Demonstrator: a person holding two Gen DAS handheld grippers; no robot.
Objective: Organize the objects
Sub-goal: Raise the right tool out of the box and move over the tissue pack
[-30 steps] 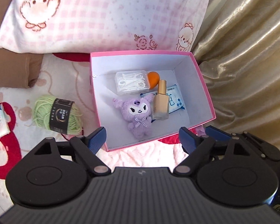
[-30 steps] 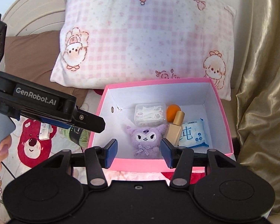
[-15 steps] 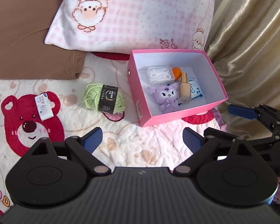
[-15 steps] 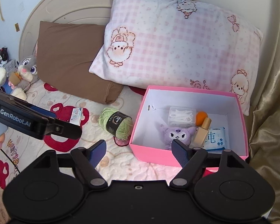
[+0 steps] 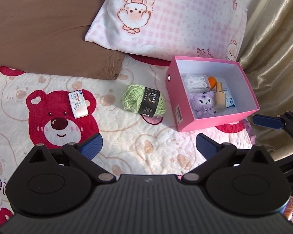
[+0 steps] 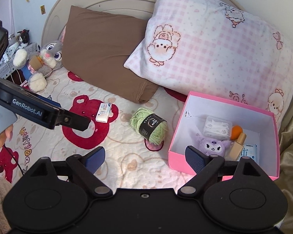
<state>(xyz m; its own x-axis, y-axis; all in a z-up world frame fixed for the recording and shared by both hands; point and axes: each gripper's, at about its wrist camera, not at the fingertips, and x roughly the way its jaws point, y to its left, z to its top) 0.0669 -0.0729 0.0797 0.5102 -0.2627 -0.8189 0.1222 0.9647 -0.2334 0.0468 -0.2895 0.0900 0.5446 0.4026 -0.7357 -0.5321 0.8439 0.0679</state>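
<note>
Two things left out on the bed: yarn [image 5: 143,102] beside the box [image 5: 218,124], packet [image 5: 78,104] further left. Both grippers [image 5: 148,146] [image 6: 144,156] wide, empty. I'd pinch yarn across its label.

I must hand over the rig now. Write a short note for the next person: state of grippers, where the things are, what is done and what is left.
Left gripper: open, holds nothing, above the bedspread. Right gripper: open, holds nothing, near the box's front left corner.

Pink box: on the bed below the pink pillow. Already inside: purple plush, clear case of floss picks, orange sponge, beige bottle, wipes pack.

Left outside, on the bedspread: green yarn ball just left of the box, and a small white packet further left on the red bear print. Probably yarn next, then the packet.
</note>
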